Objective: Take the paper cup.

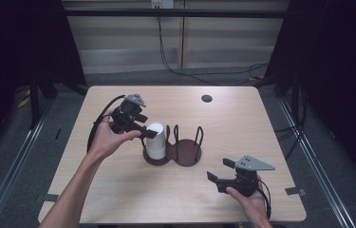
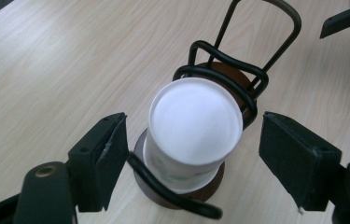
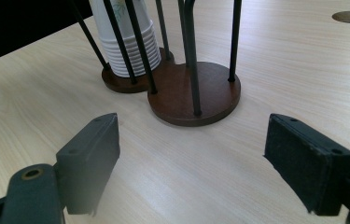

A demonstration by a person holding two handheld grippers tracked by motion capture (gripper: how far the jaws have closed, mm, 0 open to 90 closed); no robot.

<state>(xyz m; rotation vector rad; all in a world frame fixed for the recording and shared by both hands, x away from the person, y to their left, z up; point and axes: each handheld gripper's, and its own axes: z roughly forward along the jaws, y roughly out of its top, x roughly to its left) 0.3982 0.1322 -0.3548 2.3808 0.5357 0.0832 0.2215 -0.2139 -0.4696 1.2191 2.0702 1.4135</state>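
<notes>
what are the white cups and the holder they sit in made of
Cups: likely paper, matte white, with thin rolled rims stacked in ridges in the right gripper view. Holder base: looks like dark-stained wood with a smooth, low sheen. Its uprights: probably bent metal wire, glossy black.

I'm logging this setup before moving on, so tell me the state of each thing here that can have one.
Left gripper: open, jaws either side of the cup stack, not touching.
Right gripper: open, holding nothing, facing the holder.
Cup stack: upside down, nested, standing in the holder's left bay.
Cup holder: upright on the table; right bay empty.
</notes>
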